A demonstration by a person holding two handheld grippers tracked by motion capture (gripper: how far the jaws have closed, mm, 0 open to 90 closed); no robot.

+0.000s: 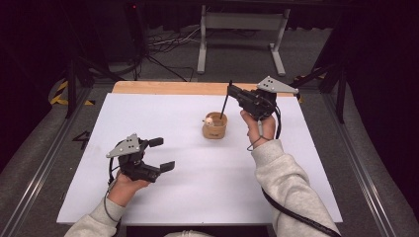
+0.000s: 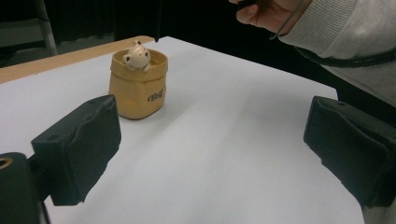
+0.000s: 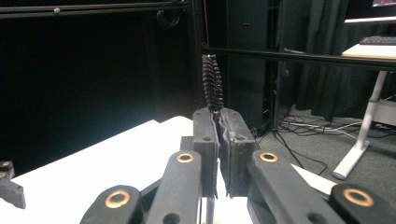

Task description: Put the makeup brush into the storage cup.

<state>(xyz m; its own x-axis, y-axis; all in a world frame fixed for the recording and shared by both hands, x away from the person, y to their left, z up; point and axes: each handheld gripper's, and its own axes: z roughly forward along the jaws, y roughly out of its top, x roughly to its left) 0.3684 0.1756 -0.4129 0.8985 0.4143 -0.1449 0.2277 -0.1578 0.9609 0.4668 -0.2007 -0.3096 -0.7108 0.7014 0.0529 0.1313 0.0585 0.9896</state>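
At frame centre the right hand-held gripper [image 1: 240, 98], clamped on a thin brush [image 1: 225, 104], hangs over the tan cup [image 1: 215, 127]; lower it straight. Left hand-held gripper [image 1: 161, 154] rests apart, lower left.

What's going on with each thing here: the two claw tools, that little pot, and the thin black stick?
Left black two-jaw gripper: open, empty, above the table.
Right black two-jaw gripper: shut on the brush.
Thin black bristled brush: clamped, bristles up, lower tip just above the pot.
Small yellow-tan pot with a bear figure: upright on the white table.
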